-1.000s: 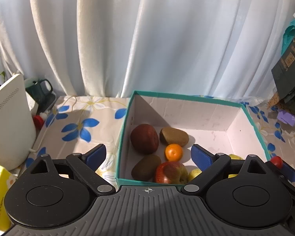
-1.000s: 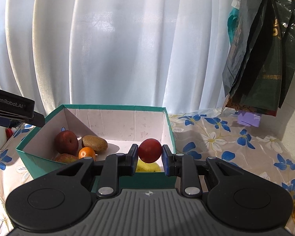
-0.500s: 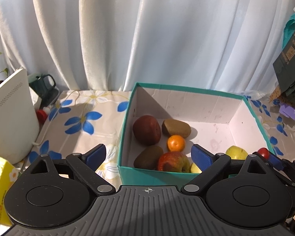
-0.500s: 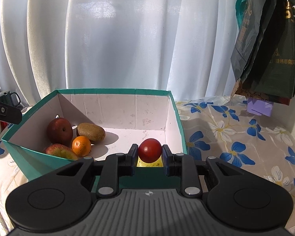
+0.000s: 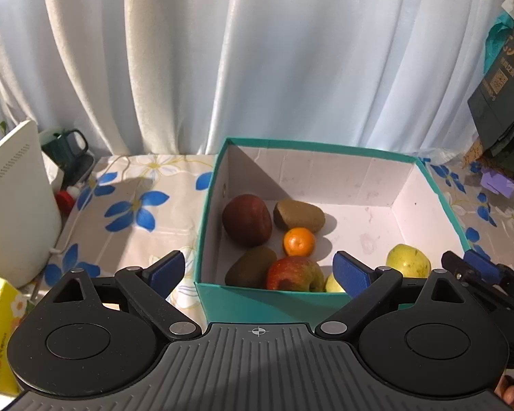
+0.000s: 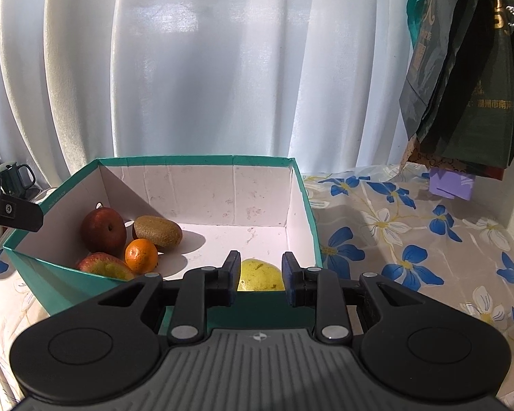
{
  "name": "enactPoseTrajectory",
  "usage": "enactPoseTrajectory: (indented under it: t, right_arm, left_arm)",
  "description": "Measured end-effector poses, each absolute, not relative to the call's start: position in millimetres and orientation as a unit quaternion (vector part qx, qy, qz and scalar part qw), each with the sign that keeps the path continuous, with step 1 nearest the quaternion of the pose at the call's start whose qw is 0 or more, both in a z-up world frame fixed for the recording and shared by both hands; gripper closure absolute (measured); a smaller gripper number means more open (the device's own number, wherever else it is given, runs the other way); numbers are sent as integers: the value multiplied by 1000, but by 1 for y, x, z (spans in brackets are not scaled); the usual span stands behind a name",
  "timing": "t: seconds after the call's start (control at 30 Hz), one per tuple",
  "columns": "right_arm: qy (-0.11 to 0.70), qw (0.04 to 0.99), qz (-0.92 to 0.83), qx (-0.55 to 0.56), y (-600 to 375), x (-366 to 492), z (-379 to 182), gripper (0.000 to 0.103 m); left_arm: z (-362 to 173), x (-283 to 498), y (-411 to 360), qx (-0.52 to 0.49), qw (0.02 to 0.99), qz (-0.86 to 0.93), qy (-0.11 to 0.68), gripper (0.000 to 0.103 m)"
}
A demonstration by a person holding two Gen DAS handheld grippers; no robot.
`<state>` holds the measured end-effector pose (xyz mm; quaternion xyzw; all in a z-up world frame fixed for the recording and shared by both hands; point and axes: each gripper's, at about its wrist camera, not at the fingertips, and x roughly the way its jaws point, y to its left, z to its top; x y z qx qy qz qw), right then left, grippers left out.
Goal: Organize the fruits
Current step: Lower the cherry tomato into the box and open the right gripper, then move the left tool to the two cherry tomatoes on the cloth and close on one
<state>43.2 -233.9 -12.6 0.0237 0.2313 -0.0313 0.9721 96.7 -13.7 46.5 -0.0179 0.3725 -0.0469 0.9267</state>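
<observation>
Your right hand-held gripper (image 6: 260, 282) hangs parted and empty at the near wall of the teal cardboard box (image 6: 195, 161). The round yellow-green pear (image 6: 261, 275) lies inside, straight ahead between its fingers. Your left hand-held gripper (image 5: 257, 269) gapes wide, farther off.

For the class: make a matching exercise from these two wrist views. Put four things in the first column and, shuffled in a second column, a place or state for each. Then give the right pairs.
Column 1
1. Left gripper
2. Mandarin
3. Yellow pear
4. Purple block

Column 2
A. On the flowered cloth, outside the teal box, below the hanging dark bags
B. Jaws spread wide, nothing between them
C. In the box, right behind the right gripper
D. In the box, among the apples and kiwis

Pairs: 1-B, 2-D, 3-C, 4-A
</observation>
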Motion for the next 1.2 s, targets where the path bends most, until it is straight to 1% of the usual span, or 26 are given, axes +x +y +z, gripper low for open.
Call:
enactPoseTrajectory:
  t: [0.03,0.1,0.13,0.17,0.3,0.53,0.63,0.7,0.77,1.0,1.2]
  right_arm:
    - [225,973,-34,28,-236,40,-9,74]
    - [203,978,-42,34,-240,29,-1,53]
    - [190,980,-46,34,-241,21,3,48]
    - [180,982,-51,32,-241,15,6,44]
    - [157,985,-66,36,-246,-13,14,36]
    - [164,981,-91,49,-252,-44,10,33]
    - [170,979,-98,54,-255,-53,7,33]
    - [173,978,-101,56,-258,-58,4,33]
    - [178,977,-103,59,-260,-62,2,32]
    - [192,974,-104,65,-267,-73,-5,33]
    - [198,972,-101,70,-275,-78,-7,33]
  left_arm:
    - [45,96,-15,-16,927,-51,372,7]
    - [41,92,-18,-11,926,-64,372,7]
    - [39,90,-21,-8,925,-71,372,6]
    - [36,86,-24,-4,925,-78,372,6]
    - [20,73,-39,11,922,-107,371,6]
    - [-11,50,-64,43,912,-144,382,7]
    - [-24,44,-74,59,906,-148,393,14]
    - [-32,39,-81,73,900,-153,401,20]
    - [-38,34,-89,88,896,-157,406,23]
    - [-50,23,-102,97,892,-159,411,25]
    - [-58,20,-111,105,890,-146,418,33]
